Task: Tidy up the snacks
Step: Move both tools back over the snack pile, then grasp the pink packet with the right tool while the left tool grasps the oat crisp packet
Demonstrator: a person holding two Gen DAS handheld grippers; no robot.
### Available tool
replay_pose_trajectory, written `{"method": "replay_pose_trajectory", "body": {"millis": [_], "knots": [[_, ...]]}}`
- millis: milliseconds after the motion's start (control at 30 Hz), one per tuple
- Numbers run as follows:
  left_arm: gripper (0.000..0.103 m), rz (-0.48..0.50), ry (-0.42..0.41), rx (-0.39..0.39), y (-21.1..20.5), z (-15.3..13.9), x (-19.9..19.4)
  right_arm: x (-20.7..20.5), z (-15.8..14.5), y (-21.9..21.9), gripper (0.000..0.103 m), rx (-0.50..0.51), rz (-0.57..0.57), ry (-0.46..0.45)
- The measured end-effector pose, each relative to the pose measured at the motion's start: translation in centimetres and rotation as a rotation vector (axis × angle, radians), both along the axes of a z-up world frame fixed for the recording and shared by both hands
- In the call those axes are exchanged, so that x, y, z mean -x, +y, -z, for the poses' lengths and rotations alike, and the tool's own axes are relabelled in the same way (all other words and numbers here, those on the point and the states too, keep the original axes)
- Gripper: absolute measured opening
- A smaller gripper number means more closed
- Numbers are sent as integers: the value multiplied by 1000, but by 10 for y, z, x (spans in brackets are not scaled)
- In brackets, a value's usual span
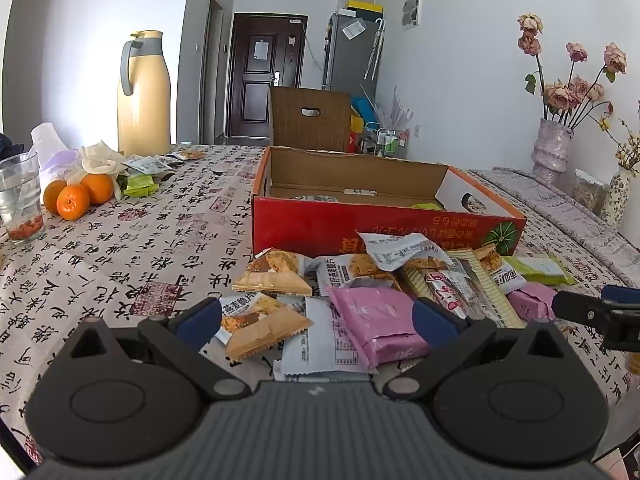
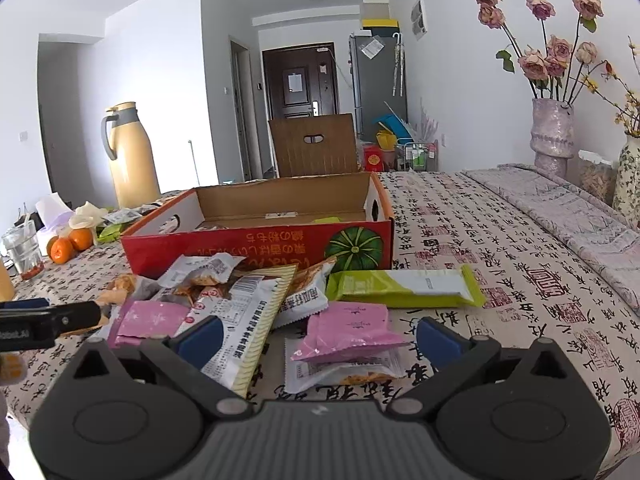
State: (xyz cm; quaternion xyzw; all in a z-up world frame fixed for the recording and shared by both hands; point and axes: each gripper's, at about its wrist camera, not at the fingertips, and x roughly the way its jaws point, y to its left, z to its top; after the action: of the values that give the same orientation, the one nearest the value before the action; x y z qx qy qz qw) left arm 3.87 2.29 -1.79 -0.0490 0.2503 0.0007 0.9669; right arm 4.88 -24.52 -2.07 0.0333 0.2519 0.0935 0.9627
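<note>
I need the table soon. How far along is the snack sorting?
Barely started. A few packets, one green, already lie in the red box. Nothing is in hand: the left gripper and right gripper are open over the pile. That pile and the packets by the oranges remain.

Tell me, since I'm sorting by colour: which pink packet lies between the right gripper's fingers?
The pink packet lying on a white packet, below the long green one. The other pink packet lies further left.
</note>
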Motion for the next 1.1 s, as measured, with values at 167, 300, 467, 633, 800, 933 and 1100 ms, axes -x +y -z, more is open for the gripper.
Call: {"method": "replay_pose_trajectory", "body": {"millis": [167, 300, 467, 633, 800, 933, 1100], "knots": [[103, 4, 12, 0, -1, 2, -3, -14, 6, -1, 97, 26, 22, 33], [103, 6, 19, -3, -2, 3, -4, -34, 13, 1, 82, 62, 29, 98], [103, 0, 32, -5, -2, 5, -7, -53, 18, 2, 74, 71, 21, 141], [103, 1, 40, -11, -3, 7, -9, -69, 21, 6, 73, 96, 12, 166], [103, -3, 44, -13, -3, 7, -10, -81, 27, 8, 66, 109, 2, 203], [103, -2, 50, -10, -2, 9, -12, -82, 29, 9, 64, 113, -6, 202], [103, -3, 53, -10, -1, 9, -12, -80, 28, 8, 61, 110, -8, 192]]}}
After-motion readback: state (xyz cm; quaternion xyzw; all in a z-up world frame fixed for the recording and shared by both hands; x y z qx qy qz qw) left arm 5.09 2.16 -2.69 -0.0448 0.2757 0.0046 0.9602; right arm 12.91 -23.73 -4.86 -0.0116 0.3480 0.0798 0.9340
